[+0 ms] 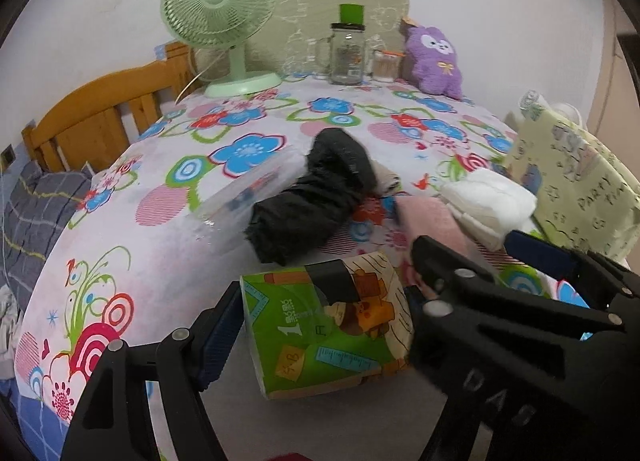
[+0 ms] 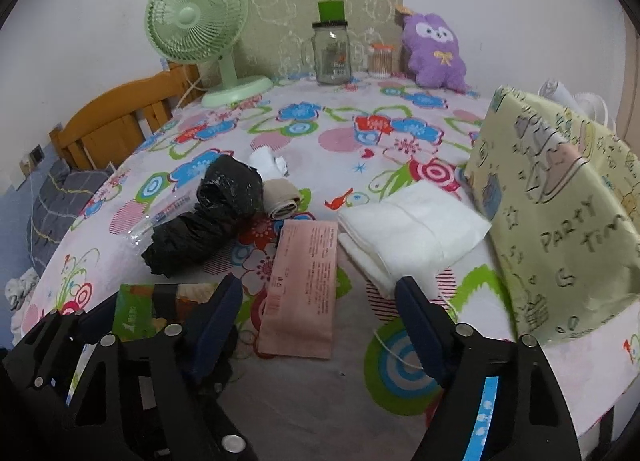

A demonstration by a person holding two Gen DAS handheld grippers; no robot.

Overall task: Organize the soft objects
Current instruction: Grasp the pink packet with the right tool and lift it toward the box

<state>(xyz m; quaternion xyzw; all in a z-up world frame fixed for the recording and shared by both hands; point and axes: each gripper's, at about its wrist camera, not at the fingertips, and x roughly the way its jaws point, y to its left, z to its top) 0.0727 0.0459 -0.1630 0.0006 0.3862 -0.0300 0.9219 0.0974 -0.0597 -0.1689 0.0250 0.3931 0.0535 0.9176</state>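
My left gripper (image 1: 320,313) is shut on a green and orange tissue pack (image 1: 328,325) near the table's front edge; the pack also shows at the lower left of the right wrist view (image 2: 136,311). My right gripper (image 2: 318,301) is open and empty, above the near end of a pink flat packet (image 2: 304,285). A folded white cloth (image 2: 412,233) lies right of the packet. A black crumpled bag roll (image 2: 208,217), a beige roll (image 2: 282,199) and a small white wad (image 2: 266,161) lie further back. A purple plush (image 2: 434,51) leans at the wall.
A yellow-green "PARTY TIME" bag (image 2: 560,213) stands at the right. A green fan (image 2: 196,29), a glass jar (image 2: 332,53) and a swab container (image 2: 380,59) stand at the back. A clear plastic tube (image 2: 160,217) lies left of the black roll. A wooden bed frame (image 2: 116,125) is left.
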